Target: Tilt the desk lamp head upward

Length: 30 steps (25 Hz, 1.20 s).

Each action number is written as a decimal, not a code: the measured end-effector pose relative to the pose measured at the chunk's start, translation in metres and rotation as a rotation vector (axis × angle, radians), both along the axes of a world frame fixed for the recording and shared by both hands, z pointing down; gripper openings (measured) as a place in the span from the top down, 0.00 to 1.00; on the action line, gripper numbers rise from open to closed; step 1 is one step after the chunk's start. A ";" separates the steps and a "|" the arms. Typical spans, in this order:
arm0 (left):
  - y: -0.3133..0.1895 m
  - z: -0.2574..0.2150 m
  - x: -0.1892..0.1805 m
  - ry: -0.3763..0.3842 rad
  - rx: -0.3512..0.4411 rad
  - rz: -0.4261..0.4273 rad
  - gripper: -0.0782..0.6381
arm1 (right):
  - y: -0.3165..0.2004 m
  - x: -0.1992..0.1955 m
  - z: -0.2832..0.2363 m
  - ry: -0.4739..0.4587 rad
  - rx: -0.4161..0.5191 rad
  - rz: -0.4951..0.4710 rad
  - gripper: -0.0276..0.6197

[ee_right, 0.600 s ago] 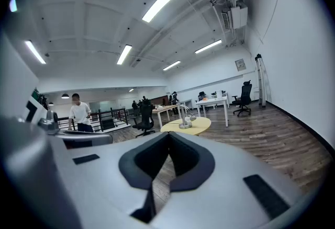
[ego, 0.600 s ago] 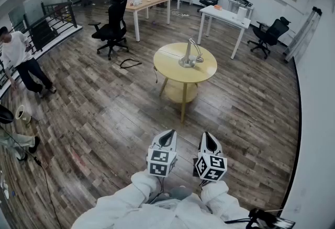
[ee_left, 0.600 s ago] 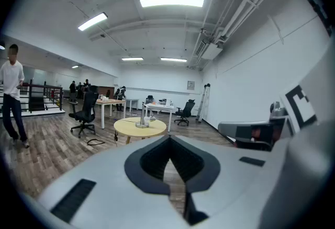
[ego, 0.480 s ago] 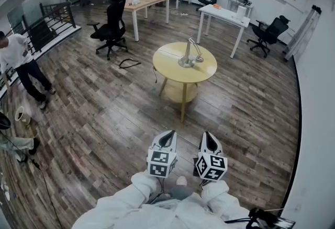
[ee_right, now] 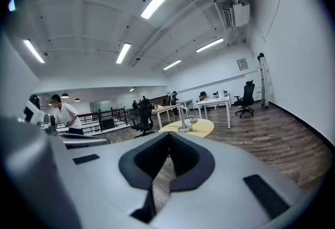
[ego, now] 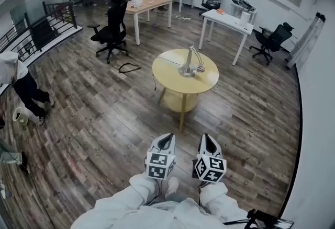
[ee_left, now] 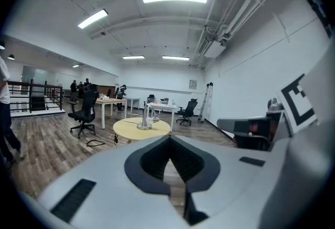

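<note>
A person stands on a wooden floor (ego: 104,118) and holds a pair of tongs in each hand, low in front of the body. The left tongs (ego: 166,139) are shut tight, tip against tip, with nothing in them. The right tongs (ego: 208,140) are shut tight too, and they also hold nothing. The two sit side by side, close but not touching, and both point a little downward toward the middle of the room. White sleeves (ego: 131,204) show behind them. The desk lamp (ego: 189,63) stands well apart from the tongs, straight ahead, on a round yellow desk (ego: 180,88). It sits near the middle of the desk top. Its thin arm bends over to the right and its head hangs low, close to the desk top. Farther back are a black chair (ego: 111,32), a long wooden desk (ego: 149,4) and a white desk (ego: 226,19). Another person (ego: 21,84) stands at the left edge of the room.
</note>
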<state>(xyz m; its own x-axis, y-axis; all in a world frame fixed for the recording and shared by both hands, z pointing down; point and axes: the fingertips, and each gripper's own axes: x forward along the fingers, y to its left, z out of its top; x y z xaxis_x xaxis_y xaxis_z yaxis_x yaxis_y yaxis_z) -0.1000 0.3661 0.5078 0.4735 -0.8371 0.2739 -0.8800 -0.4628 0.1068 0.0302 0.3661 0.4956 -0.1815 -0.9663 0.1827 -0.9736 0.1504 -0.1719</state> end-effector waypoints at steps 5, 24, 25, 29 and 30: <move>-0.052 0.000 0.015 -0.008 -0.005 -0.012 0.90 | -0.054 0.014 -0.002 -0.006 0.004 -0.020 0.94; -0.200 0.014 0.068 -0.038 -0.039 -0.022 0.89 | -0.204 0.080 0.011 -0.037 -0.014 -0.002 0.94; -0.205 0.016 0.068 -0.038 -0.040 -0.023 0.90 | -0.208 0.082 0.013 -0.037 -0.016 0.002 0.94; -0.223 0.019 0.070 -0.034 -0.047 -0.025 0.89 | -0.223 0.089 0.020 -0.038 -0.031 0.013 0.94; -0.227 0.019 0.071 -0.033 -0.050 -0.025 0.89 | -0.227 0.090 0.021 -0.038 -0.036 0.014 0.94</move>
